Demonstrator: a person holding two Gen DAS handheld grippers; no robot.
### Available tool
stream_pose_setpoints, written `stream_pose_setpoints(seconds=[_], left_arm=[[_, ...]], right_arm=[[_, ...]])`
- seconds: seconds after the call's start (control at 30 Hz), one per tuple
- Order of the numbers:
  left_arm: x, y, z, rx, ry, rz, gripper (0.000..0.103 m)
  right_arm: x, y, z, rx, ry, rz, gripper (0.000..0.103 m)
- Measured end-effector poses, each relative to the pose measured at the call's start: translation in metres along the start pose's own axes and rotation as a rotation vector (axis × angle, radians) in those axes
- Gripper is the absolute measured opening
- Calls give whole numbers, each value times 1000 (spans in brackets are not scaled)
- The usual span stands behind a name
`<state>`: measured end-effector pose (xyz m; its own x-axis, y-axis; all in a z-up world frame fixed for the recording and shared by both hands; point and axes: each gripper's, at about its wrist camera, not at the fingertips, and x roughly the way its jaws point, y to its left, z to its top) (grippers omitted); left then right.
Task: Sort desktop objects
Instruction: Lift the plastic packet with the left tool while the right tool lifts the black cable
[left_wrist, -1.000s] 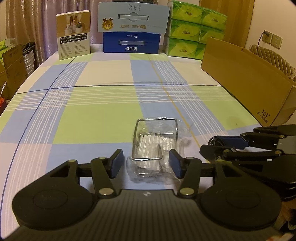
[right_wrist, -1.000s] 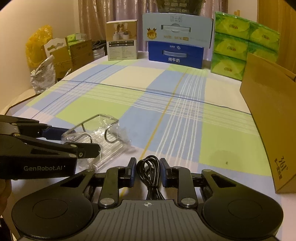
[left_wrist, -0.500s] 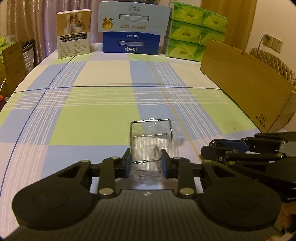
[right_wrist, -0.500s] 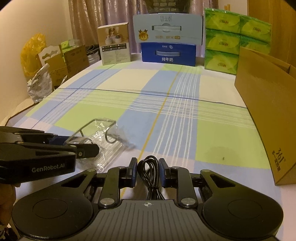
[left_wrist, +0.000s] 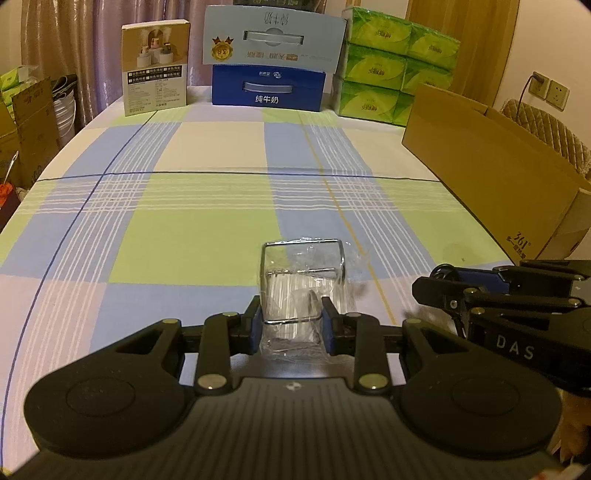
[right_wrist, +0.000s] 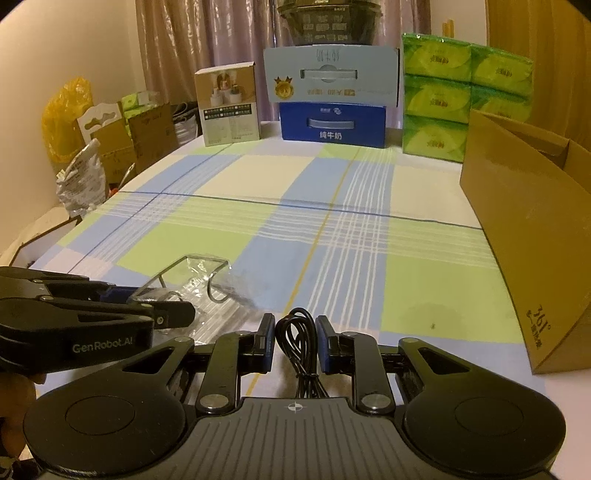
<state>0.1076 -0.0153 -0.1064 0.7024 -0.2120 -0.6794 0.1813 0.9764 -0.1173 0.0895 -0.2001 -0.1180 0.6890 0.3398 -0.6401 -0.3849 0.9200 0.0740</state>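
L gripper (left_wrist: 291, 323) clamps bagged wire rack (left_wrist: 302, 280), R gripper (right_wrist: 295, 341) pinches black cable (right_wrist: 299, 334) — ends hidden.

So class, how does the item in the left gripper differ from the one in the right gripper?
The left gripper holds a clear plastic packet with a wire frame; the right gripper holds a thin black cable. The packet is see-through and boxy, the cable dark and looped. Both are clamped.

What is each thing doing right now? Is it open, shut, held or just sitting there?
Left gripper: shut on the wire rack.
Wire rack: in a clear plastic bag, gripped at its near end.
Right gripper: shut on the black cable.
Black cable: coiled, held between the fingers.
Cardboard box: top open, standing on the table's right side.
Blue milk carton: closed, under a pale blue carton.
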Motion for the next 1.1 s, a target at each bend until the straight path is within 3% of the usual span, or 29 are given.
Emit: stream_pose_setpoints(seconds=[0.37, 0.4, 0.43, 0.73, 1.1], left_arm=[[-7, -1, 2, 2, -22, -5, 26], [-8, -1, 2, 2, -23, -5, 26], [-8, 0, 2, 1, -24, -7, 26], [-5, -2, 4, -5, -26, -15, 26], [-15, -9, 10, 13, -53, -29, 26]], right_arm=[[-10, 0, 4, 4, -38, -6, 18], [-11, 0, 5, 2, -43, -6, 10], [-12, 1, 5, 1, -44, -5, 9], [-9, -2, 6, 23, -45, 0, 9], [-27, -9, 15, 50, -118, -18, 7]])
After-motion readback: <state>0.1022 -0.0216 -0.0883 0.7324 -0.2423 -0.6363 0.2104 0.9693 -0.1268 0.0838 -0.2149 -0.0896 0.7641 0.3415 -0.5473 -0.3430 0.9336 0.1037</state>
